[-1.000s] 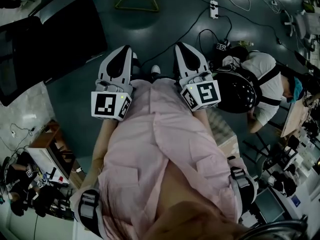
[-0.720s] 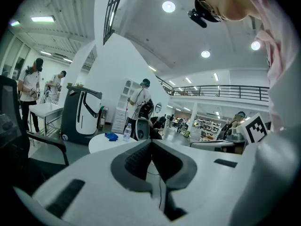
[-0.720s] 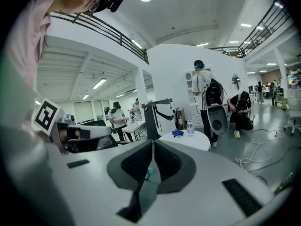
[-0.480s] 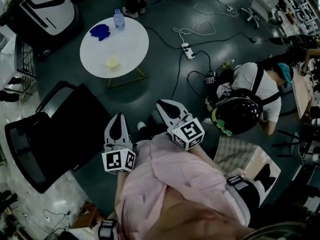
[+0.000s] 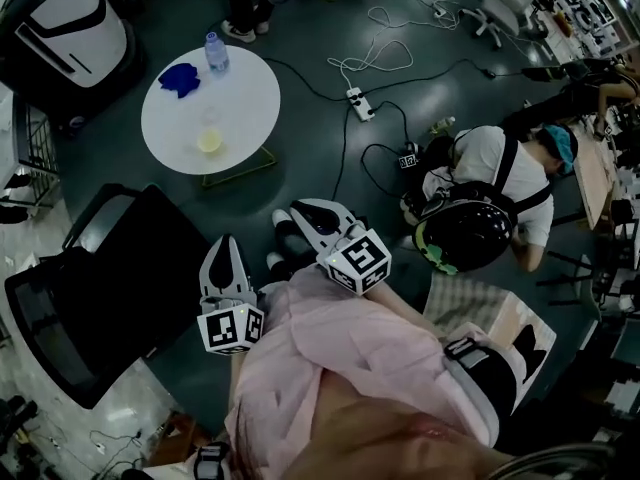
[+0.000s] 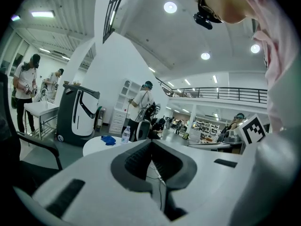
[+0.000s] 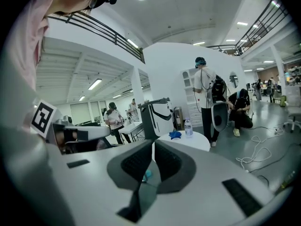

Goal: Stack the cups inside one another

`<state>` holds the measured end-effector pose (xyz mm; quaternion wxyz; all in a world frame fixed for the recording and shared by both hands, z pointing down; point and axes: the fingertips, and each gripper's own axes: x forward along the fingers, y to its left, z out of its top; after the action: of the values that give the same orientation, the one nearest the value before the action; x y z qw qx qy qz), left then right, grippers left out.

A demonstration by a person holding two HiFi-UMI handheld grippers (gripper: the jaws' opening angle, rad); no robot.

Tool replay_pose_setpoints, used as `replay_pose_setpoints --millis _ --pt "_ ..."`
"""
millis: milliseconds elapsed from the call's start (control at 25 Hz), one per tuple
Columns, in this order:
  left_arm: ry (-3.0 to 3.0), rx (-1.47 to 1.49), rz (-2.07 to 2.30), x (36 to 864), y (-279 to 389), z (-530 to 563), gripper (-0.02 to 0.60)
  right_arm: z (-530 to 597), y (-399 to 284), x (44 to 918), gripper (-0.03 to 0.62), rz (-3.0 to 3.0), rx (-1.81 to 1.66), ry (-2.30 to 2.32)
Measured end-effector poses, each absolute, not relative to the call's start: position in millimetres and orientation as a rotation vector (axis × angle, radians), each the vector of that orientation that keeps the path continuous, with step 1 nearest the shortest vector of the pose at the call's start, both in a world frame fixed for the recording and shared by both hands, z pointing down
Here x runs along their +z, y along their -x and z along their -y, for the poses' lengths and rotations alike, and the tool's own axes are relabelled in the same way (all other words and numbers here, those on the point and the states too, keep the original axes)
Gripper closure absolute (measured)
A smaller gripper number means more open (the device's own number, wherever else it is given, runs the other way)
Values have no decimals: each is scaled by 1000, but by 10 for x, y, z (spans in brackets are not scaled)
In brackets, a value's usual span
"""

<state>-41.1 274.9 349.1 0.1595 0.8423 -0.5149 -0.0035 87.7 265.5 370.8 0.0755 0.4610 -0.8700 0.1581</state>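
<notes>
A small pale cup [image 5: 209, 141] stands on the round white table [image 5: 240, 108] at the upper left of the head view, beside a blue object [image 5: 180, 78] and a water bottle [image 5: 212, 50]. My left gripper [image 5: 222, 244] and right gripper [image 5: 299, 209] are held out in front of the body, over the dark floor and well short of the table. Both are shut with nothing between the jaws. The left gripper view has its closed jaws [image 6: 151, 142] aimed towards the table [image 6: 96, 146]. In the right gripper view the closed jaws [image 7: 153, 141] point at the same table [image 7: 193, 140].
A black chair [image 5: 90, 288] stands to the left of my grippers. A person crouches at the right with a black helmet [image 5: 465, 230]. A power strip [image 5: 355, 103] and cables lie on the floor beyond. A white and black machine [image 5: 70, 18] is at the far left.
The head view has swung so that the whole round table now shows at the upper left. Both grippers sit lower and smaller in the picture, still shut and side by side.
</notes>
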Motion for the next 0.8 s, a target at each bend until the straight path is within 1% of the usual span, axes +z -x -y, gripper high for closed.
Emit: replay_pose_setpoints --millis 520,800 --pt "-2245 -41 1688 3381 495 -2060 566 -1667 -760 3598 559 2699 481 -1148" --pt "-2212 -32 1779 3449 500 -1878 566 -1377 -794 3685 559 2733 506 -1085"
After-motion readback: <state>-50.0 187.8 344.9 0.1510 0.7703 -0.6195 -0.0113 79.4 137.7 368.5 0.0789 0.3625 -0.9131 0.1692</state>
